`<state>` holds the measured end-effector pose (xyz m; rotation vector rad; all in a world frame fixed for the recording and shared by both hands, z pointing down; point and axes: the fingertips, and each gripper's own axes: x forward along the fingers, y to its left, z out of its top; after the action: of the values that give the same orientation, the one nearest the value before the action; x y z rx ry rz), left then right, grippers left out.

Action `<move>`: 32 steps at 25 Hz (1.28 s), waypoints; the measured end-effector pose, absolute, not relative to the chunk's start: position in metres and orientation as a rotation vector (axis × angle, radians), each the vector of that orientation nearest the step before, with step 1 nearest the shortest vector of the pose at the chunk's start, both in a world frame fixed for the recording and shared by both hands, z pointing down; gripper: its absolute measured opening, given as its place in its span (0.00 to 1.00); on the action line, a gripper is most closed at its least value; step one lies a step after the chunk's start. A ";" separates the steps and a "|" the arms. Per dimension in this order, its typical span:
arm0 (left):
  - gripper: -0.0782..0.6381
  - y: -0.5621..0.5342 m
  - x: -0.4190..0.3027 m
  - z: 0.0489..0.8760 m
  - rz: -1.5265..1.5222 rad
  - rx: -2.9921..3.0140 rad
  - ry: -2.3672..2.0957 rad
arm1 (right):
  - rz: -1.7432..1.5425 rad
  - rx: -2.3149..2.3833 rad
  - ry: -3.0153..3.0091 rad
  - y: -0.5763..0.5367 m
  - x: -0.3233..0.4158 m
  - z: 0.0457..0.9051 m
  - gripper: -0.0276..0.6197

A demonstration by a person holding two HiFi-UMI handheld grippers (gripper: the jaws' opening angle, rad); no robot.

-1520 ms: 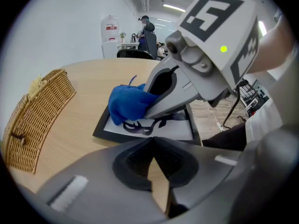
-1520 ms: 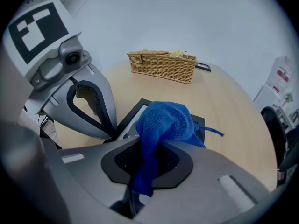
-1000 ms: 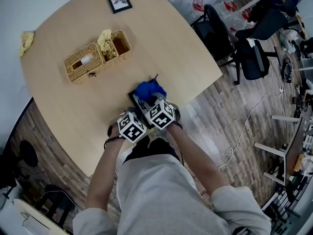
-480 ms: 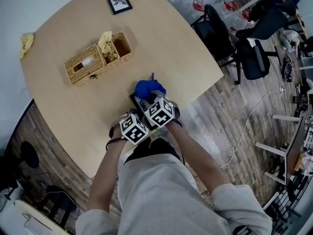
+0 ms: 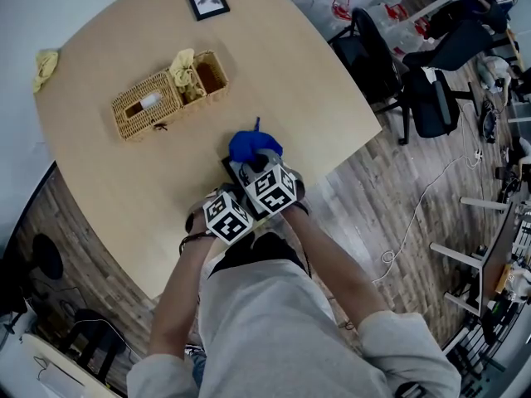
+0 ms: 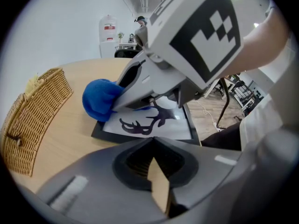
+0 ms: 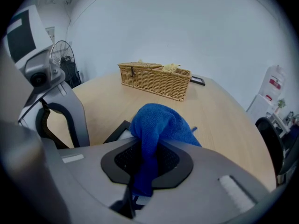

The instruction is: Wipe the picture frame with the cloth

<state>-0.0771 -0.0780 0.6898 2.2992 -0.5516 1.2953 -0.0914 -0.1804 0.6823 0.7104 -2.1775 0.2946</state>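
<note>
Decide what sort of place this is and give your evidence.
Probably an open-plan office or lab: swivel office chairs beside a large wooden table, and a cable trailing across the wood-look floor.

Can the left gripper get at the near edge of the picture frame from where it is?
Probably yes. The picture frame lies flat just ahead of the left gripper, its near edge bare; the right gripper and blue cloth are over its far side.
</note>
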 end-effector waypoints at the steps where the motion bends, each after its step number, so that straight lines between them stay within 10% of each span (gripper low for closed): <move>1: 0.18 -0.078 -0.077 0.690 1.295 2.300 -0.551 | 0.304 0.729 -2.185 -0.182 -0.092 0.682 0.11; 32: 0.18 -0.079 -0.077 0.690 1.300 2.317 -0.634 | 0.418 0.332 -2.247 -0.140 -0.132 0.685 0.11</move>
<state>-0.0772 -0.0787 0.6901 2.3170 -0.6344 1.2995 -0.1316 -0.1402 0.6845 0.3320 -2.2474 0.4178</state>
